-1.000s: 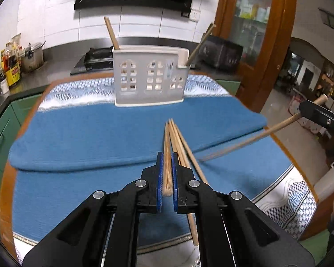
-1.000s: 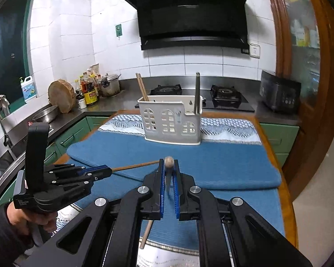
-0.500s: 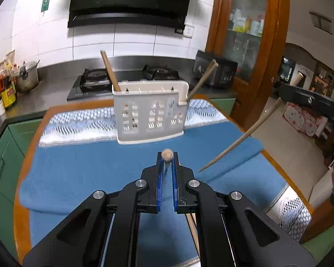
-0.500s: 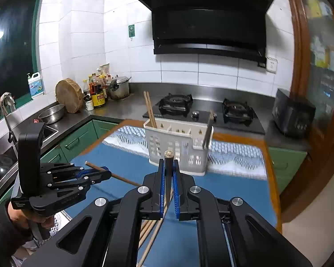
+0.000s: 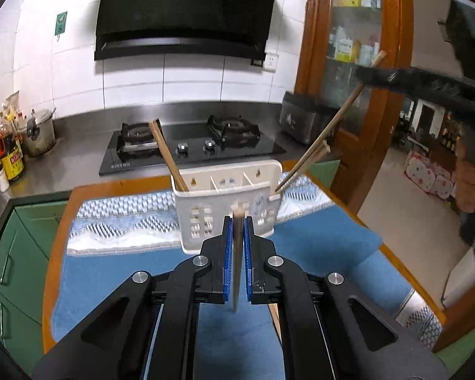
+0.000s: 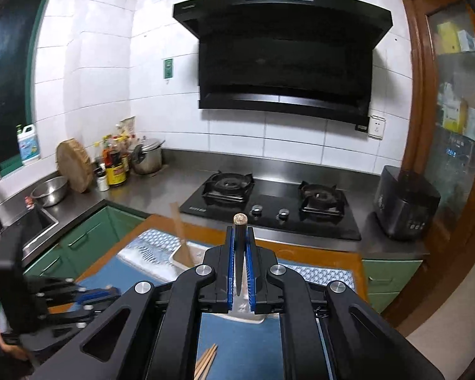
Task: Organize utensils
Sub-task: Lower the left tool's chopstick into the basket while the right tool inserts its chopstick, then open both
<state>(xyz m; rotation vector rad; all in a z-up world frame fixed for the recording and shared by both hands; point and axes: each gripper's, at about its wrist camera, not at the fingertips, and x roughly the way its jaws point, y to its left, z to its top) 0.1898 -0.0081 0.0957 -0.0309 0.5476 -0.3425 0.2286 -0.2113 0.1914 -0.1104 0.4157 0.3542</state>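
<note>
A white slotted utensil holder stands on the blue mat. Two chopsticks lean in its left compartment and a pair in its right. My left gripper is shut on a wooden chopstick, held in front of the holder. Up at the right, my right gripper is shut on another chopstick, which slants down with its tip at the holder's right compartment. In the right wrist view, the right gripper hides most of the holder. The left gripper is at lower left.
Loose chopsticks lie on the mat near the front. Behind the wooden table run a steel counter with a gas hob, a pot, bottles, a sink and a black appliance. A wooden cabinet stands at right.
Both grippers have risen and closed in on the holder, each carrying its chopstick up off the mat. The right chopstick has swung from nearly flat to steeply slanted, tip at the right compartment.
</note>
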